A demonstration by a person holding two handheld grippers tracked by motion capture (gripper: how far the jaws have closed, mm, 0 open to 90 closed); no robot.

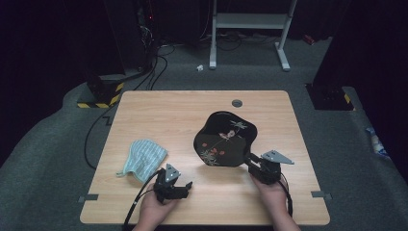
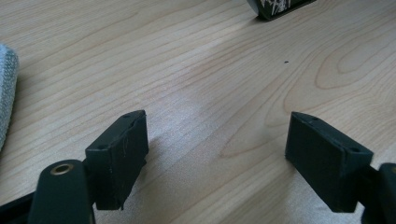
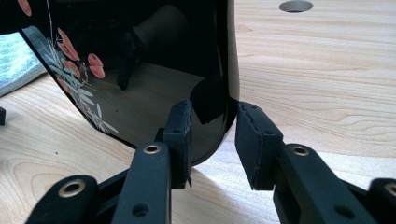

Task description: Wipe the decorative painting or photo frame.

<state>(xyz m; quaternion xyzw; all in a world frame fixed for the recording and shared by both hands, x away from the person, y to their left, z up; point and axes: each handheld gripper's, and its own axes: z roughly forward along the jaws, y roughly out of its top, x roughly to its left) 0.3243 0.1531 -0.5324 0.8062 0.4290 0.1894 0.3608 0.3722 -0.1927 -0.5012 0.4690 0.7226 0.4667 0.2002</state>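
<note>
— High view, left side first?
— Striped pale-blue cloth (image 1: 143,159) lying crumpled on the wooden table (image 1: 192,106), left of centre. Just near and right of it, left gripper (image 1: 185,185) in the person's left hand, low over the near edge, pointing right.
— Jaws on that one?
— Spread wide with nothing between, only bare wood. Same in the left gripper view (image 2: 217,154): two black pads well apart, edge of the cloth (image 2: 7,88) at far left, one dark corner of the tray (image 2: 275,7) at the top, well apart from the pads.
— And further right?
— Black lacquer tray (image 1: 225,138) with a wavy rim, painted with red flowers and pale leaves, around the table's middle. Tipped up, inner face turned toward the camera, near-left edge down toward the wood.
— Relative to the right gripper?
— Right gripper (image 1: 250,161) at the tray's near-right edge, touching it, held from the near side in the right hand, pointing left and away. Tray lying left and far of it.
— Closed on it?
— Clamped on the rim, going by the right gripper view (image 3: 215,140): one pad against the glossy inner face of the tray (image 3: 154,70), the other at the outer side, rim wall between. Bit of cloth (image 3: 16,60) at left behind the tray, round cable hole (image 3: 295,5) in the table at top right.
</note>
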